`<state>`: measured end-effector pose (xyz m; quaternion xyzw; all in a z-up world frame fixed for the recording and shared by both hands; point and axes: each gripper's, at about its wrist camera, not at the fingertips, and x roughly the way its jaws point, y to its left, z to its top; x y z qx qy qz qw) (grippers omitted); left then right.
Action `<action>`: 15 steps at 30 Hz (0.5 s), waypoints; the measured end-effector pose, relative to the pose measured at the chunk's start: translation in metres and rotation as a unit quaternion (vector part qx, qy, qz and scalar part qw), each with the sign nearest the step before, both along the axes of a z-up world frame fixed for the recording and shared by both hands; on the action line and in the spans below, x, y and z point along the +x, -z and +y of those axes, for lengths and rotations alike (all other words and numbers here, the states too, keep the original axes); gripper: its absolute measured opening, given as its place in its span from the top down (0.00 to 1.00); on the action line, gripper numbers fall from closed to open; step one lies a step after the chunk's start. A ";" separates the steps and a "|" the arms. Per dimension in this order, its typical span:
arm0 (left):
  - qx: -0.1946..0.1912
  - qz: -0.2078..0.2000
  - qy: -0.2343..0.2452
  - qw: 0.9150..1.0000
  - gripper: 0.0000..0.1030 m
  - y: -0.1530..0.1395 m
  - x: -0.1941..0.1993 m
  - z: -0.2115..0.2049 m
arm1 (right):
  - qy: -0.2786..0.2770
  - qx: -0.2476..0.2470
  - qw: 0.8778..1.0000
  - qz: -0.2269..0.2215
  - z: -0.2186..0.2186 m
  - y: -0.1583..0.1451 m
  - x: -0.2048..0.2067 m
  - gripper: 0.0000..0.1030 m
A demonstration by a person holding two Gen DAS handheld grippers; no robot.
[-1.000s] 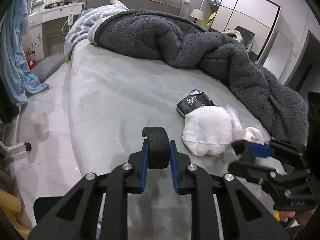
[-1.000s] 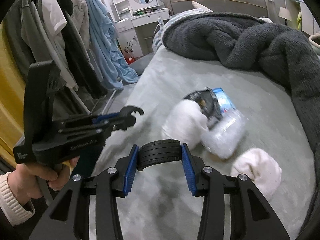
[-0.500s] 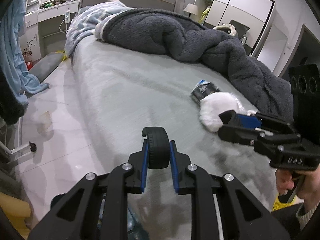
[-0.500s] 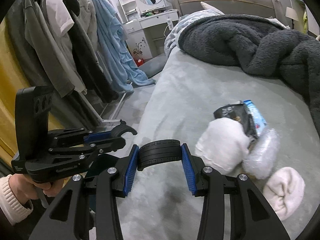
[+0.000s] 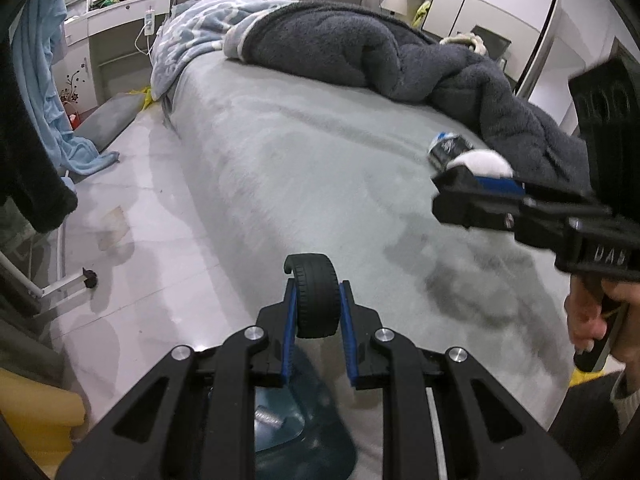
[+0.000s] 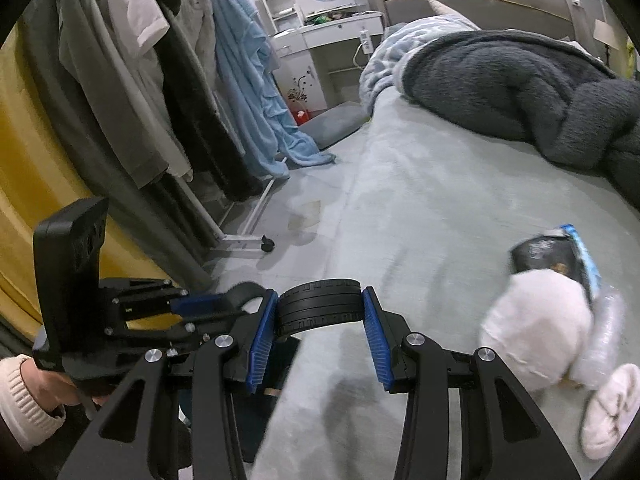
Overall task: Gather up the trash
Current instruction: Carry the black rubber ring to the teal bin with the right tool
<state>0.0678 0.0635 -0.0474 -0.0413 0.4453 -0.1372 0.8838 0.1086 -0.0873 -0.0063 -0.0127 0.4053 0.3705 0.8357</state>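
Observation:
My left gripper point(image 5: 316, 300) is shut on a small black rubber wheel point(image 5: 316, 294), held over the bed's near edge above a dark teal bin point(image 5: 296, 432). My right gripper point(image 6: 318, 312) is shut on a second black wheel point(image 6: 318, 308) over the grey bed point(image 6: 440, 208). On the bed to the right lie a black and blue snack wrapper point(image 6: 560, 250), a crumpled clear plastic bag point(image 6: 606, 328) and two white fluffy socks point(image 6: 536, 324). The wrapper point(image 5: 448, 148) and a sock point(image 5: 486, 162) also show in the left wrist view, partly behind the right gripper point(image 5: 472, 196).
A dark grey blanket point(image 5: 360, 48) is heaped along the far side of the bed. A clothes rack point(image 6: 160, 80) with hanging clothes stands on the left, its wheeled foot point(image 6: 266, 245) on the floor. A white dresser point(image 6: 328, 40) and a wardrobe point(image 5: 488, 12) stand at the back.
Both grippers have pulled back and swung left, away from the trash pile towards the bed's edge. The teal bin has come into view under the left gripper. Both stay shut on their wheels.

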 end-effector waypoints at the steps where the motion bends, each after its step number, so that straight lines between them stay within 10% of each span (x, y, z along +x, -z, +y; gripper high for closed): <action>1: 0.003 0.004 0.002 1.000 0.79 0.003 -0.002 0.003 | -0.004 -0.001 1.000 0.001 0.006 0.000 -0.001 0.58; 15: 0.037 0.089 0.019 0.995 0.79 0.045 -0.020 0.041 | -0.034 -0.043 0.998 0.031 0.062 0.027 -0.003 0.58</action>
